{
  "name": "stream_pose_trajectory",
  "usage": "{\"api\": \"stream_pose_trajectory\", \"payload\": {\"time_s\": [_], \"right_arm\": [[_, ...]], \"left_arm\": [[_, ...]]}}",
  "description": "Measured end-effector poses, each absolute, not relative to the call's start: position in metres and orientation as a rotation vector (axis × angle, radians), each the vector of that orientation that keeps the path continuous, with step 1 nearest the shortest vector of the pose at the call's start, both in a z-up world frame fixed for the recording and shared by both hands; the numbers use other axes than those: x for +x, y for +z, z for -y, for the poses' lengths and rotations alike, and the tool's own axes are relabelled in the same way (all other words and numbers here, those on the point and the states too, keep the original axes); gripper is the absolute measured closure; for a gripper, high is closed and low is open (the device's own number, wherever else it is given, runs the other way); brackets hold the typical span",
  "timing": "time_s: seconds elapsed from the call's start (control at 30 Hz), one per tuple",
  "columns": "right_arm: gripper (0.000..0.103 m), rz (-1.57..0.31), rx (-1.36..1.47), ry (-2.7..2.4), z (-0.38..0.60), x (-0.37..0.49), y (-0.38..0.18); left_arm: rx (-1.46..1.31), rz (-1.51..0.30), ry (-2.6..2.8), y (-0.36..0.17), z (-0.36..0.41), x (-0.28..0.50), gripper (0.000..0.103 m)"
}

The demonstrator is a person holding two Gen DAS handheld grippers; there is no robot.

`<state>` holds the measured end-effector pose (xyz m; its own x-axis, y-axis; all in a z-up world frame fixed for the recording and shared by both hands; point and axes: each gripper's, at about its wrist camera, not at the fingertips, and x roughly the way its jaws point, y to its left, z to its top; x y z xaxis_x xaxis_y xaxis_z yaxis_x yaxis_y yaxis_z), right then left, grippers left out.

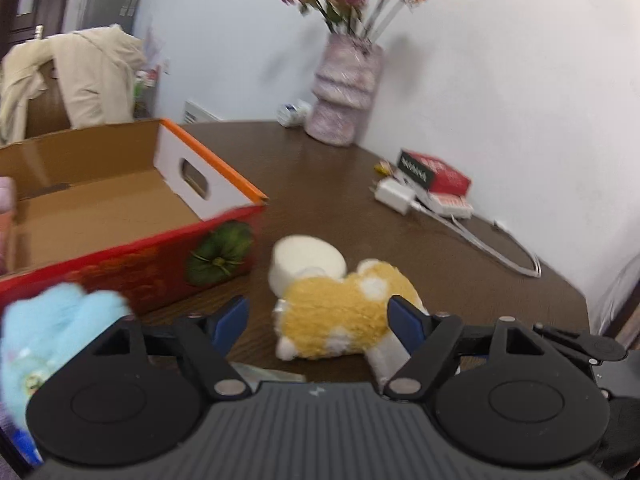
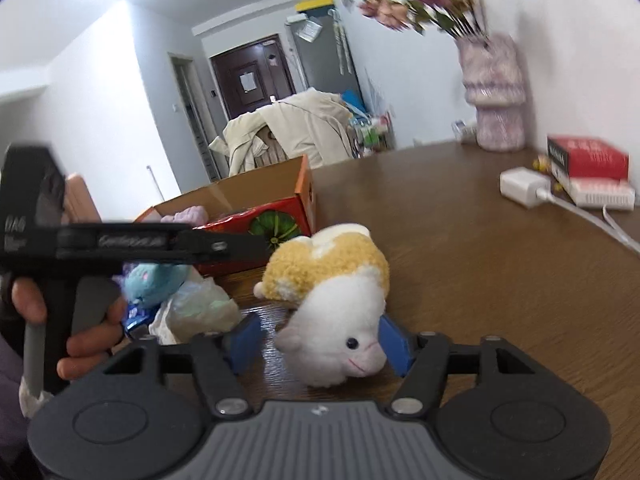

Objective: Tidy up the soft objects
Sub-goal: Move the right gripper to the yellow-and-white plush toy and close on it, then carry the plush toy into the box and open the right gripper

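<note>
A yellow and white plush sheep lies on the brown table, partly over a white round sponge. My left gripper is open, its blue pads on either side of the sheep's body. My right gripper is open around the sheep's white head. A light blue plush lies at the left beside the red cardboard box, which is open; a pink soft item lies inside it.
A pink vase of flowers stands at the back. A red book, white charger and cable lie at the right. A crumpled plastic bag lies beside the blue plush. The left gripper's handle shows at the left.
</note>
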<state>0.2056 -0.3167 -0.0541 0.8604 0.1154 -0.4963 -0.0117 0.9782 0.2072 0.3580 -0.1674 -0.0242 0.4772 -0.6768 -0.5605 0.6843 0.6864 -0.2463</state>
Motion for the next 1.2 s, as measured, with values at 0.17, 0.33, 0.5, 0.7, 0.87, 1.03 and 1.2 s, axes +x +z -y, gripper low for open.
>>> {"api": "stream_pose_trajectory", "payload": {"time_s": [0.17, 0.33, 0.5, 0.7, 0.87, 1.03, 1.2], "right_arm": [[0.033, -0.542, 0.074, 0.035, 0.304, 0.216, -0.065], [0.052, -0.570, 0.095, 0.059, 0.309, 0.220, -0.064], [0.056, -0.547, 0.111, 0.088, 0.310, 0.211, -0.055], [0.056, -0.459, 0.088, 0.147, 0.300, 0.187, -0.018], [0.056, -0.402, 0.039, 0.247, 0.283, 0.186, 0.014], [0.057, -0.360, 0.034, 0.341, 0.275, 0.215, 0.036], [0.058, -0.404, 0.020, 0.396, 0.276, 0.281, 0.050]], "left_arm": [[-0.026, -0.750, -0.841, -0.044, 0.174, 0.371, 0.048], [-0.053, -0.727, -0.835, -0.043, 0.167, 0.367, 0.062], [-0.052, -0.688, -0.827, -0.028, 0.162, 0.355, 0.064], [-0.077, -0.560, -0.804, 0.016, 0.131, 0.323, 0.066], [-0.103, -0.474, -0.750, 0.047, 0.098, 0.310, 0.067], [-0.108, -0.434, -0.702, 0.062, 0.081, 0.337, 0.068], [-0.150, -0.490, -0.656, 0.060, 0.074, 0.400, 0.069]]}}
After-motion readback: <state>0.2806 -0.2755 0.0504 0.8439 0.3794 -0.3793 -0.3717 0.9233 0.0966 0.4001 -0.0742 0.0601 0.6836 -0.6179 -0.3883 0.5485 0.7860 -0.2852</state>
